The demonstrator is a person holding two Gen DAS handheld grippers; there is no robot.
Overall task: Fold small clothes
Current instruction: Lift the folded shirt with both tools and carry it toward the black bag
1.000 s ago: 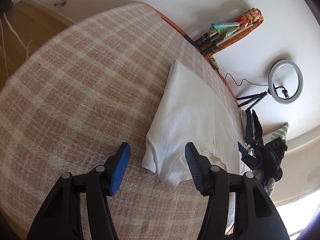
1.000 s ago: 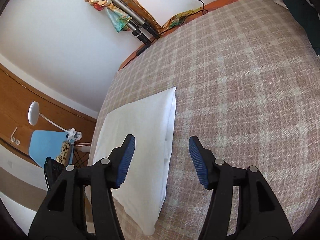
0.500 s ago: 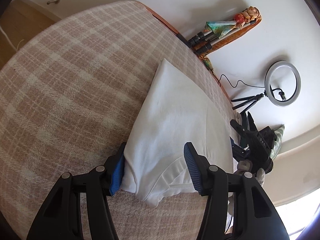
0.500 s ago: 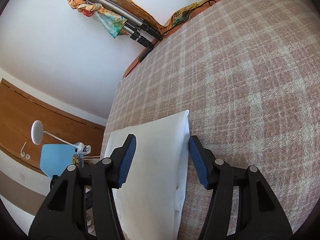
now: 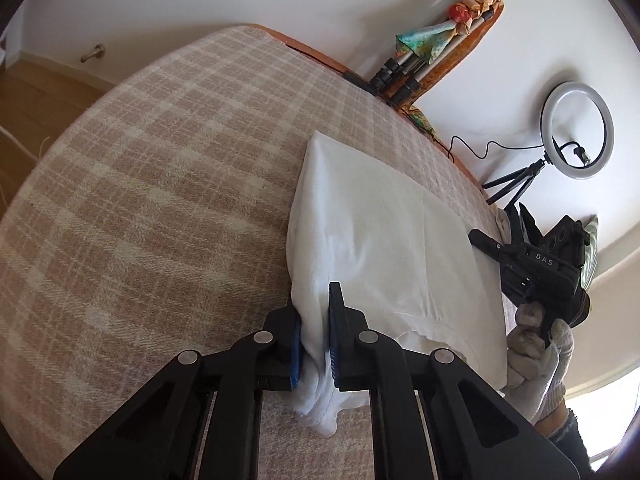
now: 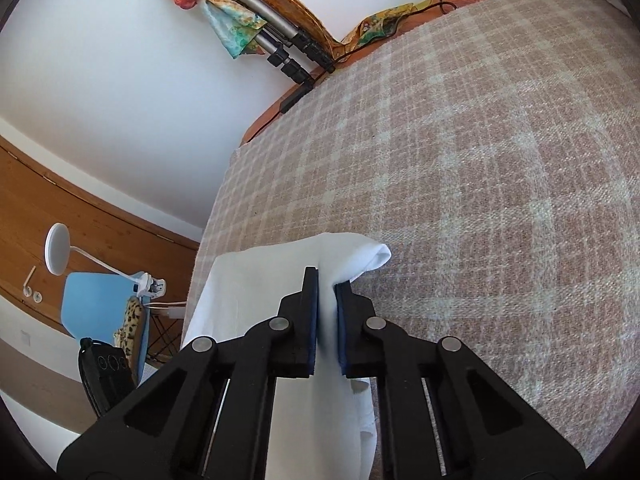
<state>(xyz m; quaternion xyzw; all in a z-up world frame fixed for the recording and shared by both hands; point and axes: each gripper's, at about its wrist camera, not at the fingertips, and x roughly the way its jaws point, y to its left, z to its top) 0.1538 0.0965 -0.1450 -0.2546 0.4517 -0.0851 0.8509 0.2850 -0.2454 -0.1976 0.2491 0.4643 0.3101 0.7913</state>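
A partly folded white garment (image 5: pixel 372 232) lies on a bed with a pink and cream plaid blanket (image 5: pixel 160 184). My left gripper (image 5: pixel 314 320) is shut on the garment's near left edge, which bunches between the blue pads and hangs below them. My right gripper (image 6: pixel 327 292) is shut on the far corner of the same white garment (image 6: pixel 256 280), with a small fold sticking out to the right. The right gripper, held in a gloved hand, also shows in the left wrist view (image 5: pixel 532 272).
A ring light on a tripod (image 5: pixel 576 132) stands by the wall. Tripod legs and colourful cloth (image 6: pixel 248 12) lean at the bed's far edge. A blue chair (image 6: pixel 100 304) and a white lamp (image 6: pixel 58 248) stand beside the bed.
Both grippers moved forward onto the garment and went from open to shut on its edge. The gripped cloth now bunches and lifts slightly.
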